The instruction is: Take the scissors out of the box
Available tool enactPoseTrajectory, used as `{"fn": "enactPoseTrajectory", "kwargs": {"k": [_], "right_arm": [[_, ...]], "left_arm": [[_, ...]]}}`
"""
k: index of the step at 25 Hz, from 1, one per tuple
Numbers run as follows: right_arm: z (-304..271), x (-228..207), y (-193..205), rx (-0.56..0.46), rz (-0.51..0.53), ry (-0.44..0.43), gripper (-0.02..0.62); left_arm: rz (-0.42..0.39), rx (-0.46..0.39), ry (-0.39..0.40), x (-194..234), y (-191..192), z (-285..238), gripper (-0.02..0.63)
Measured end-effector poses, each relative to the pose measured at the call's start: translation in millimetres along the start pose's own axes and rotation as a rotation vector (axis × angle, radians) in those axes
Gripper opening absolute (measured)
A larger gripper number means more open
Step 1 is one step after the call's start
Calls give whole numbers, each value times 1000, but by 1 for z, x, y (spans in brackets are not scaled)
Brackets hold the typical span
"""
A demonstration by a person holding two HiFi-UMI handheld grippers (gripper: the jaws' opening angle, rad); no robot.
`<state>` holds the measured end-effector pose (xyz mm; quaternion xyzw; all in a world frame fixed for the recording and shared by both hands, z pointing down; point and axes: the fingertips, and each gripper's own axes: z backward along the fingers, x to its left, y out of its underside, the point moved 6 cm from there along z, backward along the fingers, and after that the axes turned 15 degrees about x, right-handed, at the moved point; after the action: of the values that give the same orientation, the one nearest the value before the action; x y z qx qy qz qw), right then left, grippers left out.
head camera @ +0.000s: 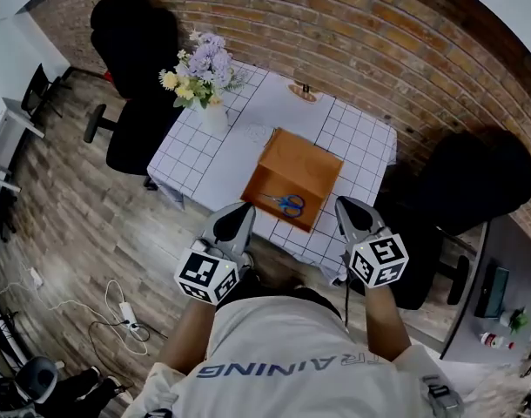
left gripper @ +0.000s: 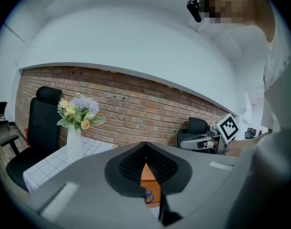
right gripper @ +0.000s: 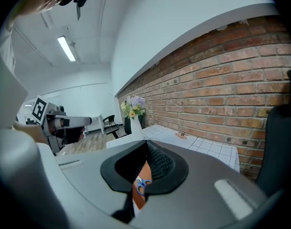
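An open orange-brown box (head camera: 293,165) lies on the white grid-patterned table (head camera: 361,138). Blue-handled scissors (head camera: 287,203) rest inside it near its front edge. My left gripper (head camera: 240,209) hovers just off the table's near edge, left of the box, with its jaws together and nothing in them. My right gripper (head camera: 345,204) is at the box's front right, also shut and empty. In the left gripper view the box (left gripper: 149,175) and the scissors (left gripper: 149,196) show through the slit under the gripper (left gripper: 145,145). The right gripper view shows the scissors (right gripper: 142,185) below the gripper (right gripper: 146,142).
A white vase of flowers (head camera: 205,81) stands at the table's far left, and a small round object (head camera: 305,92) sits at its far edge. Black office chairs (head camera: 131,68) (head camera: 474,181) flank the table. A brick wall runs behind. Cables (head camera: 117,307) lie on the wood floor.
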<state>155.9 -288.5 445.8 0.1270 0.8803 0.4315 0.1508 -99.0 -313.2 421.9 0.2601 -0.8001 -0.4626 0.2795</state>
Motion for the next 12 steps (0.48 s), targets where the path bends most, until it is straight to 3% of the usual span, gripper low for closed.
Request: {"fn": "enactPoseTrajectory", "kwargs": {"k": [7, 12], "right_arm": [[-58, 32, -20, 72, -6, 55, 14], [-78, 33, -19, 133, -3, 52, 14]], "left_arm": [[-20, 61, 106, 71, -4, -19, -2], [0, 91, 122, 95, -4, -31, -2]]}}
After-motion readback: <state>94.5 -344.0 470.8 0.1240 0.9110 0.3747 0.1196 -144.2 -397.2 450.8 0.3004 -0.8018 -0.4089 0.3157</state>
